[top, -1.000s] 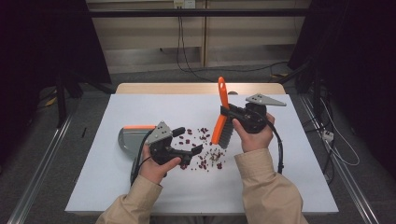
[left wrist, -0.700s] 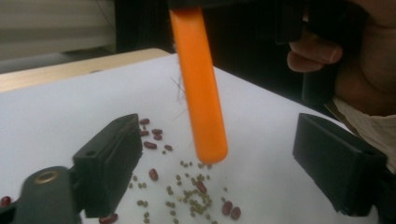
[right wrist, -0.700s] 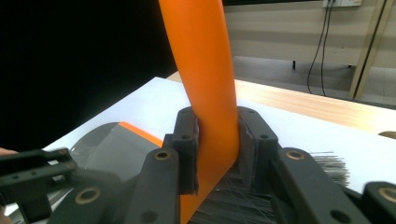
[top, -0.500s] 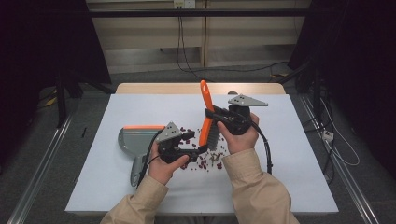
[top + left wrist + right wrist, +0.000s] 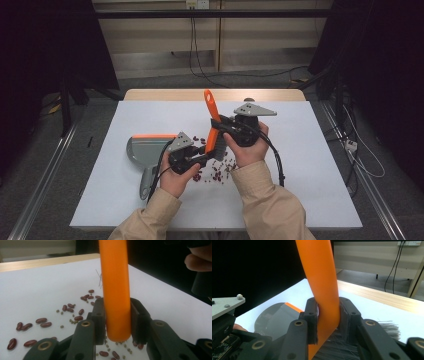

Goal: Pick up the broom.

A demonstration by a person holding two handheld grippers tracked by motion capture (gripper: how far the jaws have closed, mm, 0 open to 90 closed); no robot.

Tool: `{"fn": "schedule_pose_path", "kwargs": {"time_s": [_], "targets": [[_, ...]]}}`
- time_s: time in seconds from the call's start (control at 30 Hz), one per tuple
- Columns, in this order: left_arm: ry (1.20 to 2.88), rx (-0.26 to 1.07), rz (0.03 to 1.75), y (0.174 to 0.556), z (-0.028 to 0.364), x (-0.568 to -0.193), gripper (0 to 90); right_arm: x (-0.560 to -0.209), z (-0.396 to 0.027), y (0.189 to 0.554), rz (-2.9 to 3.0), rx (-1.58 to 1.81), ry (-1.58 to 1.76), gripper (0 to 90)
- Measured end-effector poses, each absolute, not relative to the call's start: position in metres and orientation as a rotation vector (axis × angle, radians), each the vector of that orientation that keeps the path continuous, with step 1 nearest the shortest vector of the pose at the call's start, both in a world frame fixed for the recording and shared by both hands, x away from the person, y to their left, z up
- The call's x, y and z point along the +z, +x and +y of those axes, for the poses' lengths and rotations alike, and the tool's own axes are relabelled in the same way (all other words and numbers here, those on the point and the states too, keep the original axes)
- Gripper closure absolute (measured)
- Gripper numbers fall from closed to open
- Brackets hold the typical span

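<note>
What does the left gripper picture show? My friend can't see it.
Two black fingers squeeze an orange brush handle standing upright between them. Dark red beans and tiny green ones lie scattered on the white table behind.

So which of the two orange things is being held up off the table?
The brush. Both tools, left and right, grip its long orange handle, which sticks up at a slant. The dustpan with its orange edge lies flat on the table, untouched.
</note>
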State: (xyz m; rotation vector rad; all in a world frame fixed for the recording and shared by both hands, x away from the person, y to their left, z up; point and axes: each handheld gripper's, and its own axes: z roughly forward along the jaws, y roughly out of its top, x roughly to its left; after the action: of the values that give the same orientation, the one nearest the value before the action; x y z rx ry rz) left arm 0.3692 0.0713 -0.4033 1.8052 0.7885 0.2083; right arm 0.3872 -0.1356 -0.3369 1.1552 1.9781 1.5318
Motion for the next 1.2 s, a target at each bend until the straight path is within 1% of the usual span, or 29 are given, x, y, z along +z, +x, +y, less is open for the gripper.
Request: {"fn": "schedule_pose_path", "kwargs": {"time_s": [0.17, 0.2, 0.27, 0.3, 0.37, 0.43, 0.67, 0.83, 0.9, 1.07, 1.2], "targets": [[1.776, 0.240, 0.805, 0.368, 0.074, -0.403, 71.1, -0.335, -0.131, 0.386, 1.963, 1.538, 1.129, 69.7], [1.770, 0.251, 0.811, 0.367, 0.074, -0.403, 71.1, -0.334, -0.130, 0.387, 1.961, 1.543, 1.130, 66.0], [1.765, 0.252, 0.829, 0.369, 0.077, -0.403, 71.1, -0.334, -0.127, 0.387, 1.947, 1.541, 1.139, 48.9], [1.758, 0.254, 0.836, 0.370, 0.079, -0.403, 71.1, -0.334, -0.126, 0.387, 1.945, 1.533, 1.143, 44.2], [1.753, 0.263, 0.845, 0.371, 0.082, -0.404, 71.1, -0.336, -0.124, 0.387, 1.935, 1.528, 1.152, 39.5], [1.739, 0.266, 0.861, 0.372, 0.084, -0.403, 71.1, -0.337, -0.123, 0.386, 1.920, 1.511, 1.164, 32.7], [1.735, 0.275, 0.875, 0.373, 0.086, -0.404, 71.1, -0.344, -0.119, 0.388, 1.936, 1.462, 1.213, 20.1], [1.732, 0.277, 0.872, 0.373, 0.085, -0.405, 71.0, -0.348, -0.116, 0.387, 1.940, 1.417, 1.240, 17.4], [1.731, 0.280, 0.875, 0.373, 0.084, -0.405, 71.0, -0.349, -0.115, 0.388, 1.948, 1.403, 1.255, 15.0], [1.731, 0.286, 0.880, 0.373, 0.085, -0.406, 71.0, -0.352, -0.109, 0.388, 1.940, 1.310, 1.282, 14.1], [1.731, 0.300, 0.878, 0.373, 0.085, -0.406, 71.0, -0.354, -0.106, 0.389, 1.937, 1.308, 1.322, 14.1]]}}
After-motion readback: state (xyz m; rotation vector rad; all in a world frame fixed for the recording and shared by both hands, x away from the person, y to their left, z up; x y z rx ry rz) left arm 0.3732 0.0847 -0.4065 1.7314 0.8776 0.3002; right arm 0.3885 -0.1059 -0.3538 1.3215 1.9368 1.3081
